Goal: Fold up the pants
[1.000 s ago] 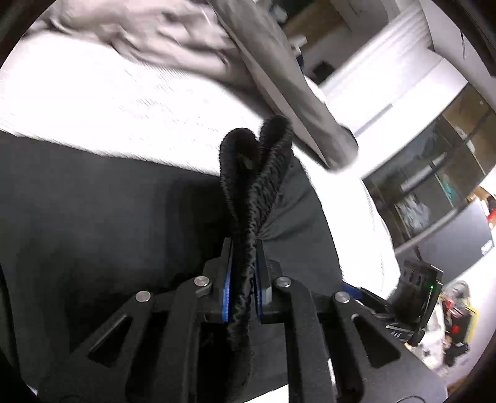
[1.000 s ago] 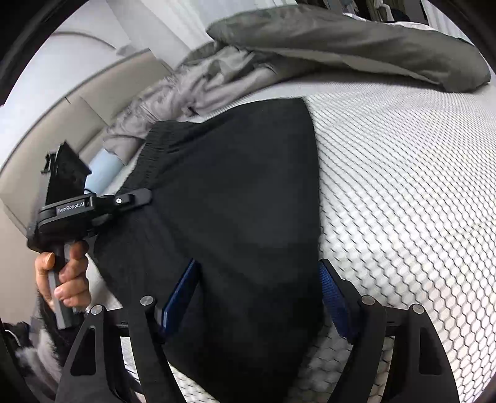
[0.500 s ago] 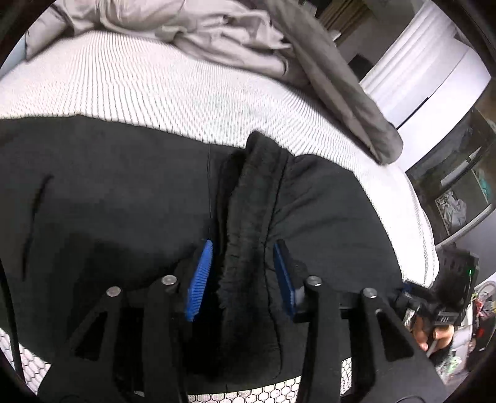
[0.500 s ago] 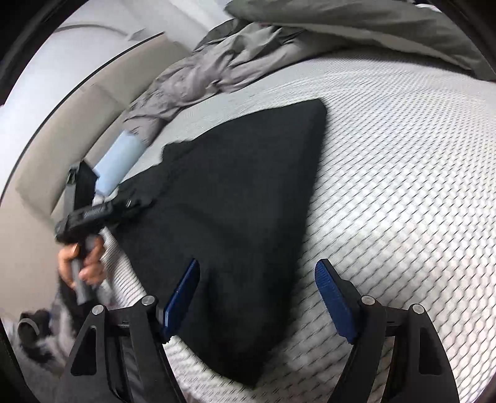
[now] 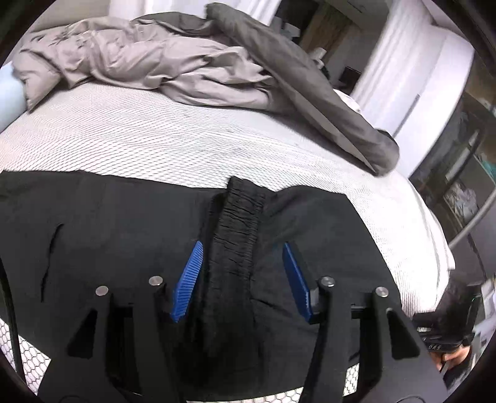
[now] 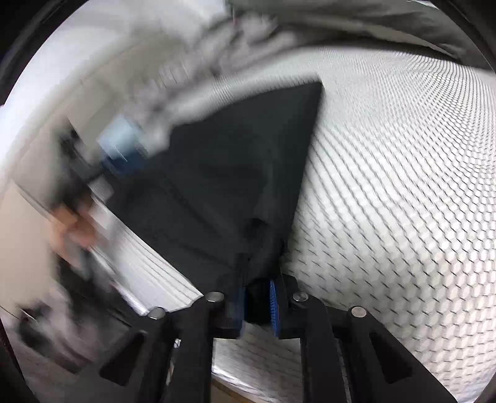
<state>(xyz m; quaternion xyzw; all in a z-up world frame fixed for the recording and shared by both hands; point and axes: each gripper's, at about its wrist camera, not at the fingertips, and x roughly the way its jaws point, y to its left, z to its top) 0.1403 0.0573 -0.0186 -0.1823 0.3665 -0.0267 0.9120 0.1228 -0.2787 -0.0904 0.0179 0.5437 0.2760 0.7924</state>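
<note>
The black pants (image 5: 117, 235) lie flat on the white mesh mattress (image 5: 155, 145). Their gathered waistband (image 5: 238, 223) runs between the blue pads of my left gripper (image 5: 241, 272), which is open and lets it rest on the fabric. In the right wrist view the pants (image 6: 235, 173) stretch away as a dark triangle. My right gripper (image 6: 257, 303) is shut on their near corner at the bed's edge. That view is blurred on its left side.
A crumpled grey duvet (image 5: 186, 68) lies across the far side of the bed and shows in the right wrist view (image 6: 356, 21) too. A light blue pillow (image 5: 9, 93) sits at the far left. The mattress edge (image 6: 148, 279) is close to my right gripper.
My left gripper has opened and let go of the waistband, which now lies flat. My right gripper, open before, has closed on the near corner of the pants.
</note>
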